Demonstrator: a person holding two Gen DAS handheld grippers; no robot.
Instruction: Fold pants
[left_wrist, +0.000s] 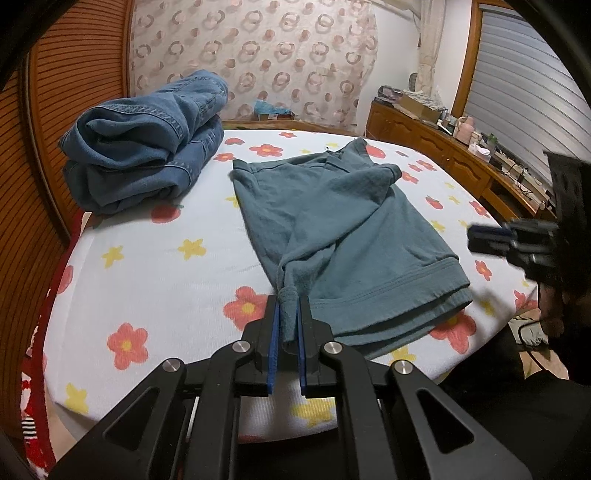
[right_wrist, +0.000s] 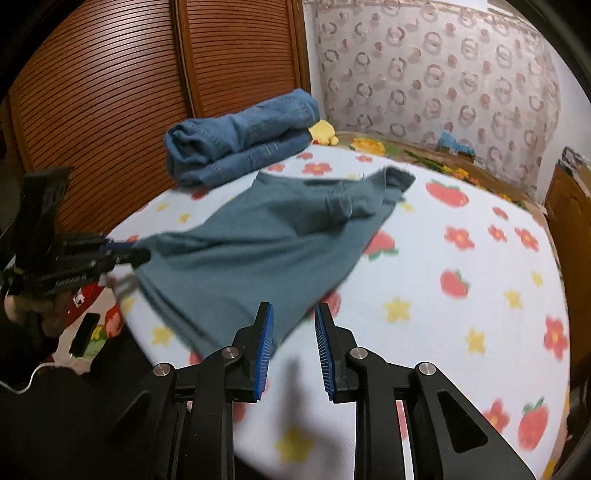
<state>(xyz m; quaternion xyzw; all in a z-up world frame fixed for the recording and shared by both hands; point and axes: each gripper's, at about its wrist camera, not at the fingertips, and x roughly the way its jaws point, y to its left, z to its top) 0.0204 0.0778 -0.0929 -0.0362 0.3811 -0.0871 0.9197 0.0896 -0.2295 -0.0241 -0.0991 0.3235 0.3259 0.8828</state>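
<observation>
Teal-grey pants (left_wrist: 332, 221) lie folded lengthwise on the flowered bed sheet (left_wrist: 166, 266), waistband towards me. My left gripper (left_wrist: 289, 299) is shut on a bunched near corner of the pants, which is lifted a little off the sheet. In the right wrist view the same pants (right_wrist: 258, 243) stretch from the left gripper (right_wrist: 138, 254) at the left. My right gripper (right_wrist: 293, 314) is open and empty, hovering just above the pants' near right corner. It shows blurred at the right edge of the left wrist view (left_wrist: 480, 240).
Folded blue jeans (left_wrist: 147, 147) sit stacked at the far left of the bed, next to a wooden louvred door (right_wrist: 110, 92). A yellow plush toy (right_wrist: 323, 133) lies behind them. A wooden dresser (left_wrist: 443, 147) with clutter runs along the right. The bed edge is close in front.
</observation>
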